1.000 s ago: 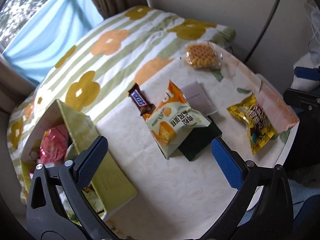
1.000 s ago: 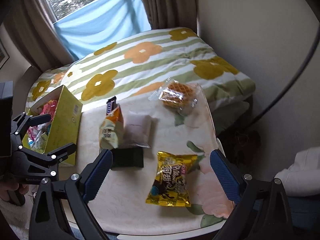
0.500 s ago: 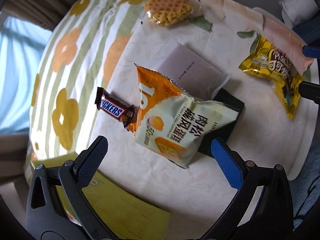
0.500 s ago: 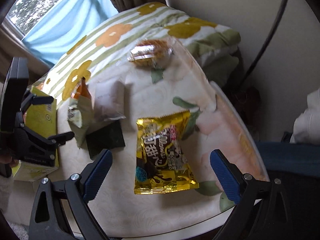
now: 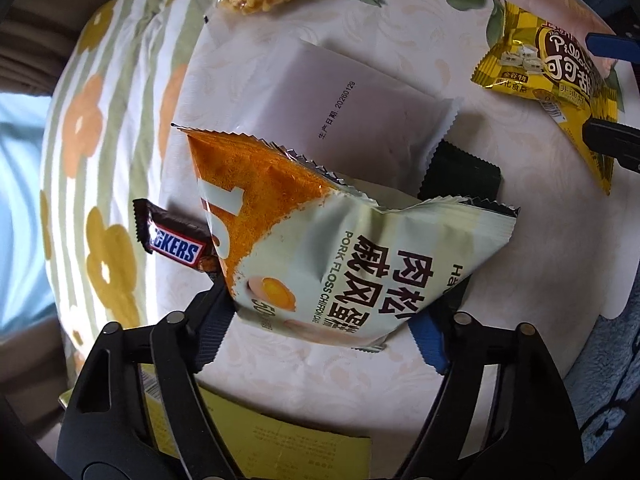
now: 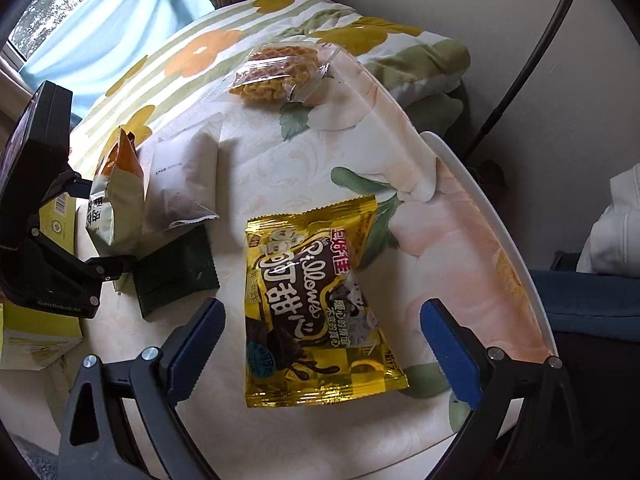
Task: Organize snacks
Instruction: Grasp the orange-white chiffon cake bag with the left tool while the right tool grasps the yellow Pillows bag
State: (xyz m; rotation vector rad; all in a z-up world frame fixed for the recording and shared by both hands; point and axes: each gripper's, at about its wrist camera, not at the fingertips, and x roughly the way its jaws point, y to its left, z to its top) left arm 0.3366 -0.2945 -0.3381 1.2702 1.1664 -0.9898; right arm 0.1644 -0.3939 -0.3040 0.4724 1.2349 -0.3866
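- Left wrist: left gripper (image 5: 320,316) jaws just been closing, now either side of the pork floss chiffon cake packet (image 5: 344,256) on the table (image 5: 304,384); whether the pads press it, can't tell.
- Right wrist: right gripper (image 6: 322,346) jaws wide apart, straddling the yellow cocoa pillows bag (image 6: 316,300), not touching it; waffle packet (image 6: 280,70) at the far edge.

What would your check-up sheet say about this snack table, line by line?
Surface: table under a floral cloth.
Job's things: pork floss cake bag, yellow cocoa bag, waffle pack, Snickers bar, white packet and dark green packet on the cloth; yellow-green box beside them.
Clutter: nothing seen.
Grippers: left hand-held gripper has just been closing, pork floss cake bag between its jaws, grip unclear; right hand-held gripper open over the yellow cocoa bag.
Cables: black cable by the wall, off the table.
Surroundings: flowered bedding, window.
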